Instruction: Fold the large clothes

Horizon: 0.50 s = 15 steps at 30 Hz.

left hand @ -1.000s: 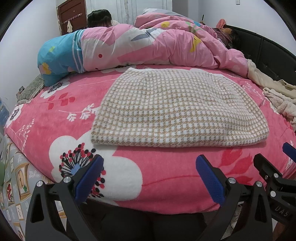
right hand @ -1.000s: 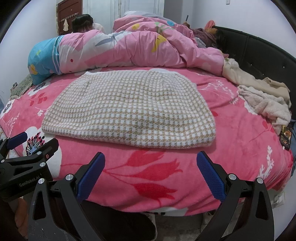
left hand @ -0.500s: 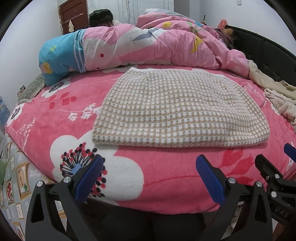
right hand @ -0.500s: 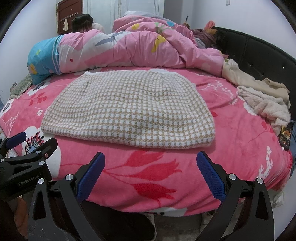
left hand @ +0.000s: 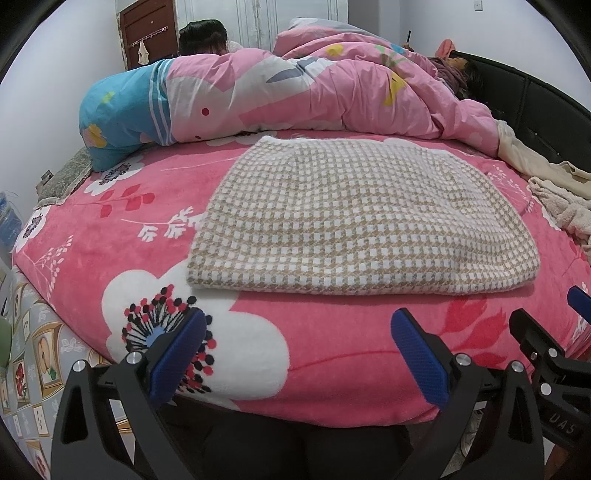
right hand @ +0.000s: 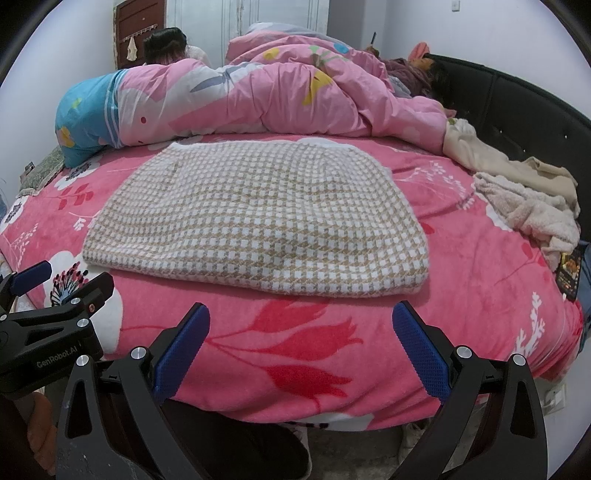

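A beige and white checked garment (left hand: 354, 218) lies folded flat in a thick rectangle on the pink flowered bed (left hand: 258, 339); it also shows in the right wrist view (right hand: 258, 218). My left gripper (left hand: 299, 332) is open and empty, hovering over the bed's near edge in front of the garment's left corner. My right gripper (right hand: 301, 328) is open and empty, in front of the garment's right half. Each gripper shows at the edge of the other's view.
A rolled pink and blue duvet (left hand: 295, 96) lies across the back of the bed, with a person's dark hair (left hand: 201, 35) behind it. Cream clothes (right hand: 524, 206) are piled at the right by the black headboard (right hand: 517, 110). A dark packet (right hand: 569, 269) lies at the right edge.
Both grippers have drifted slightly; the garment sits a little lower and nearer in both views. Nothing was grasped or released.
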{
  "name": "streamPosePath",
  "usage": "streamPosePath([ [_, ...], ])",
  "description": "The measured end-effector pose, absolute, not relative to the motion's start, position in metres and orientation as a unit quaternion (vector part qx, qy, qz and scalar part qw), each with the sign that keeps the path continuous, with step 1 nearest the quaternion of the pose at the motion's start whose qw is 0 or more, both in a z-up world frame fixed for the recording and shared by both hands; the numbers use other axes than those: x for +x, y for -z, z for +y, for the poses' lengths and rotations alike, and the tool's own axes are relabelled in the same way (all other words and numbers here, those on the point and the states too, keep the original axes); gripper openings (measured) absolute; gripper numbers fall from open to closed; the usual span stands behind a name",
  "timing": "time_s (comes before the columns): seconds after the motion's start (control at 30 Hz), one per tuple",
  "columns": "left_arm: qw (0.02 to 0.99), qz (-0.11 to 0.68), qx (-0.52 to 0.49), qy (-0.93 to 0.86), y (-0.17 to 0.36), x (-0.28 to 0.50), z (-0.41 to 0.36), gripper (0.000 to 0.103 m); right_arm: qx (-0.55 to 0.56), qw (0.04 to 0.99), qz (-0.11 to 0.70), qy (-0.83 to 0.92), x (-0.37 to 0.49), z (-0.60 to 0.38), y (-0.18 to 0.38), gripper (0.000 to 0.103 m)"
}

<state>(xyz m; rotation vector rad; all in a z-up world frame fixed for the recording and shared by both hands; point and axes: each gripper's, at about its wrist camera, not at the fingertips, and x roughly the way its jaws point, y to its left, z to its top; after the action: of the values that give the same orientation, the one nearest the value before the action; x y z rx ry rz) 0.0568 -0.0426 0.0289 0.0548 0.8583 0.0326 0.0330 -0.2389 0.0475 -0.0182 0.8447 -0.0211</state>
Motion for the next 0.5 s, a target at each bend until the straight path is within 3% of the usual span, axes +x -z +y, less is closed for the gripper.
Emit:
streamPosePath([
  [0.5, 0.909, 0.415, 0.027, -0.017, -0.0300, 0.0578, -0.0414, 0.099, -0.010, 0.913, 0.409, 0.010, 0.0333, -0.2386, -0.0479, 0.096],
])
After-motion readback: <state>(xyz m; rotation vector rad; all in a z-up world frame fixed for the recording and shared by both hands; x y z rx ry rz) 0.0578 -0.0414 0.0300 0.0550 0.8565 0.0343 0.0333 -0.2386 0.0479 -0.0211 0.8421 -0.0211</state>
